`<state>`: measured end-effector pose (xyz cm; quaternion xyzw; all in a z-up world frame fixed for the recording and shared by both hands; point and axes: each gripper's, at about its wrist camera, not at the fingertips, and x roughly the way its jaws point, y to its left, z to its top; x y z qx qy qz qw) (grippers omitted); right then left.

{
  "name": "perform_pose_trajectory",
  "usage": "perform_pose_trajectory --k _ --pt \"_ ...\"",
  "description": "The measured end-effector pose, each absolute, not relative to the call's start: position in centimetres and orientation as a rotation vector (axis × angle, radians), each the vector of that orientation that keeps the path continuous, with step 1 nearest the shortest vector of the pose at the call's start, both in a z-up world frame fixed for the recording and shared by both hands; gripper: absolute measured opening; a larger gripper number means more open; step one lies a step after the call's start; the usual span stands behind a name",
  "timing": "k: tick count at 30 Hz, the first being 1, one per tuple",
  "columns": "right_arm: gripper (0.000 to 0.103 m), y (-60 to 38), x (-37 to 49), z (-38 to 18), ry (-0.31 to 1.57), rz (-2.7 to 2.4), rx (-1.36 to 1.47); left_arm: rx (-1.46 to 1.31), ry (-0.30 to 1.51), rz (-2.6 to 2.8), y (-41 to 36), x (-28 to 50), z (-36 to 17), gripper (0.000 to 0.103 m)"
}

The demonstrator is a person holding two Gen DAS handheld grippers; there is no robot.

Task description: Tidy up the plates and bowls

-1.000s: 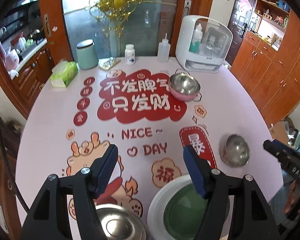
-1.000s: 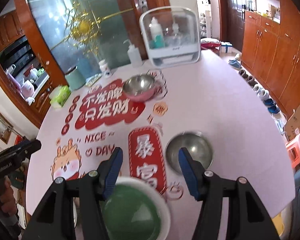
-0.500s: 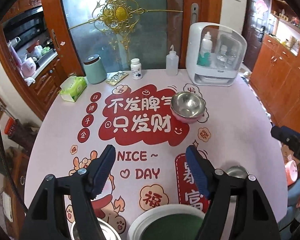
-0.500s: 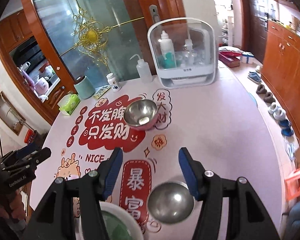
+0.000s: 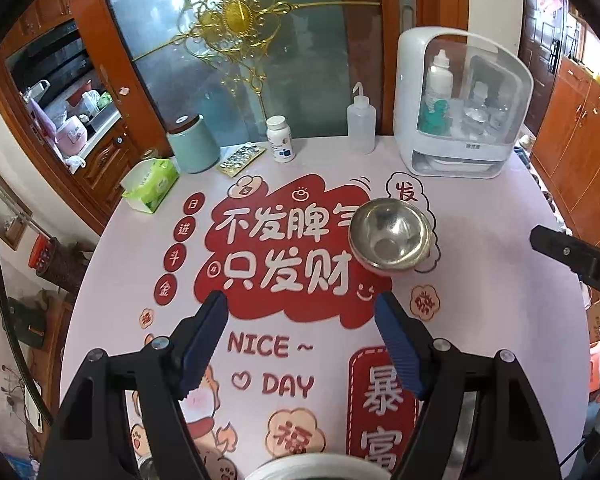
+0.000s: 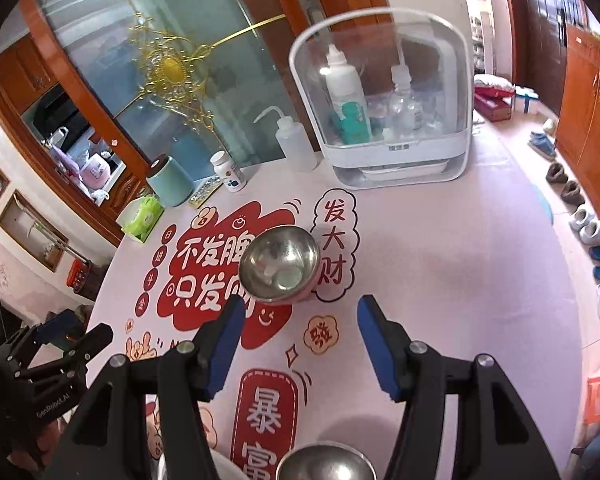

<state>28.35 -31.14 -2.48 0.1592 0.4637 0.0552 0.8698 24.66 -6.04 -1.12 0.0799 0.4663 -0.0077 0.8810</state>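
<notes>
Sitting upright, steel bowl [image 5: 392,240] opens upward (round, no long axis).

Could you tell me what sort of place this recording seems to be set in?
Probably the dining area of a home. A round table with a festive printed cover holds a steel bowl and a tissue pack; a kitchen counter shows behind glass, and shoes line wooden cabinets.

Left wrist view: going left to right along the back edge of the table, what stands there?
Green tissue pack → teal canister → foil blister sheet → white pill bottle → squeeze bottle → white storage box with clear cover.
</notes>
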Motion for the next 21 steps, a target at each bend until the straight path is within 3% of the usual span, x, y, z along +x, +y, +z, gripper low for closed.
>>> perform_pose_trajectory --k 10,21 --pt "0.059 -31.7 33.1 -9.6 1.043 0.194 0.411 0.151 0.984 -0.018 -9.1 31.4 -5.5 0.074" --pt "0.059 -31.6 35.0 -14.5 0.973 0.228 0.459 0.079 1.011 -0.057 -9.7 35.5 -13.3 0.074"
